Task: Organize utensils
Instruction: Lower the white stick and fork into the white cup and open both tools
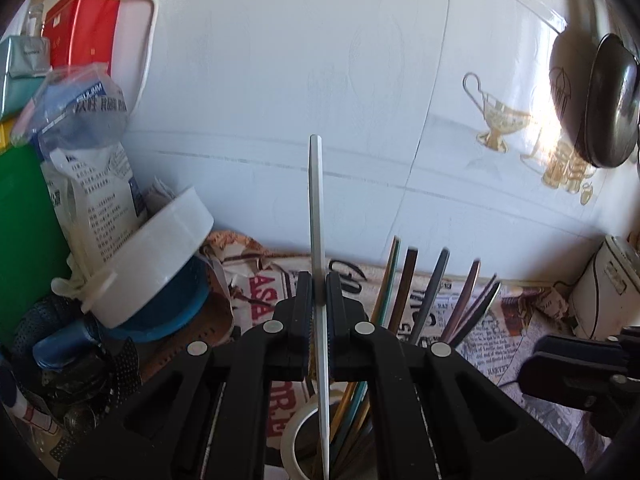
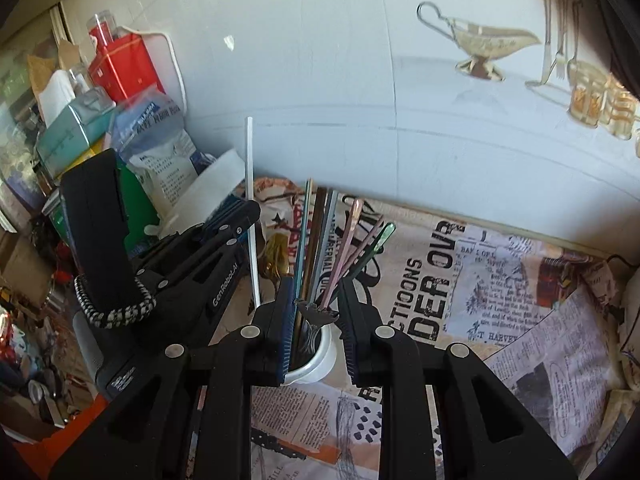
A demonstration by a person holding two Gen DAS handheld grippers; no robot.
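Worktop [image 2: 500,300], papered in newsprint, carries the cup [image 2: 316,360], which is my landmark. Most of the sorting looks done: a sheaf of coloured chopsticks [image 2: 320,248] already stands in the cup, fanned toward the tiled wall [image 2: 320,80] behind it. What seems left is one white chopstick [image 1: 318,240], and anything out of view.

Left of the cup sits a heap of boxes and bags, with a tipped white tub [image 1: 156,256] nearest it; what the tub holds I cannot make out.

Left tongs [image 1: 319,300] are pinched narrow on the white chopstick, upright, its lower tip just above or just inside the cup's mouth; I cannot tell which. Right tongs [image 2: 314,312] stand a little apart, astride the cup; whether their pads press its rim I cannot tell.
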